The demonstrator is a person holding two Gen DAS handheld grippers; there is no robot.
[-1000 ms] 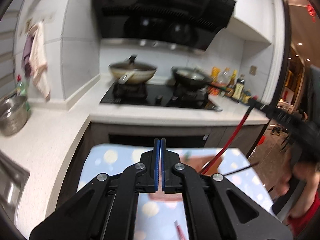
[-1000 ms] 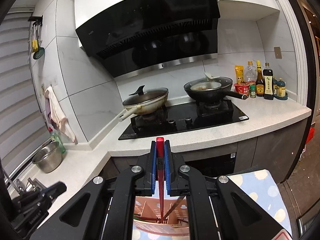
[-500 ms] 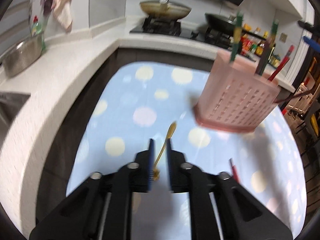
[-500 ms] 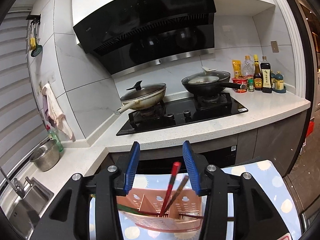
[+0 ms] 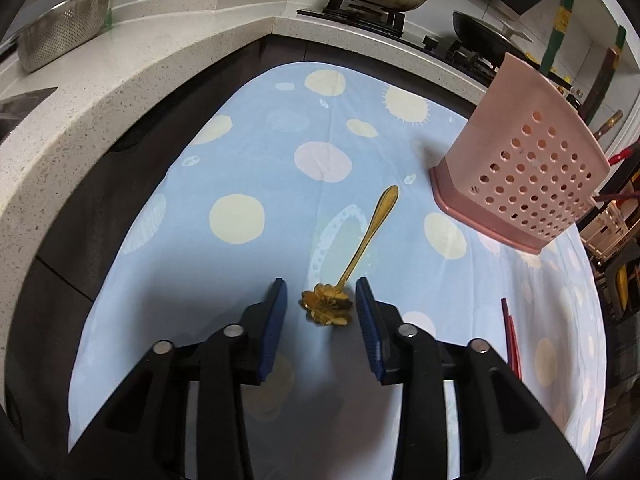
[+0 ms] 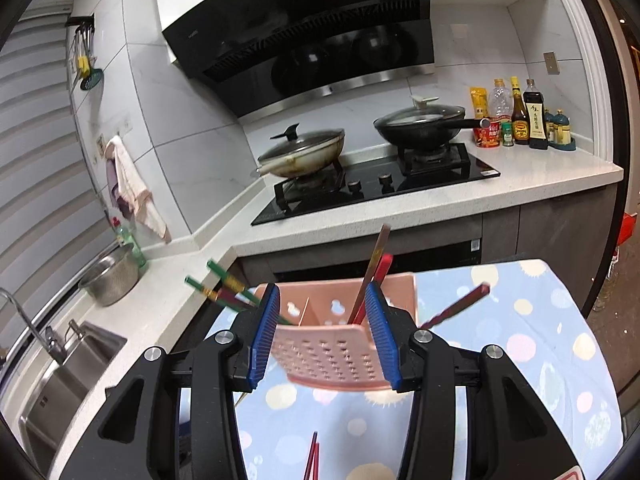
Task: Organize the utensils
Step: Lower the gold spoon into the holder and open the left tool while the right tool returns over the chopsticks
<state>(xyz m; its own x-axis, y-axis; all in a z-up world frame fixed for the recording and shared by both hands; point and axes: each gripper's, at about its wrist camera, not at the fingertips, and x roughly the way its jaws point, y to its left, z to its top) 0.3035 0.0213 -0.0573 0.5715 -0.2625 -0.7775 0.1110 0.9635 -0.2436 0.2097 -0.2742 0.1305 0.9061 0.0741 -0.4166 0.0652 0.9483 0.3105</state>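
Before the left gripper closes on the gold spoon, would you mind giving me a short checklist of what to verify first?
1. Left gripper open: ok.
2. Gold spoon between the fingers: ok, its flower-shaped end sits in the gap.
3. Spoon lying flat on the tablecloth, nothing on top: ok.
4. Fingertips low enough to grip: cannot tell.
5. Right gripper open and empty: ok.
6. Pink holder upright to receive it: ok.
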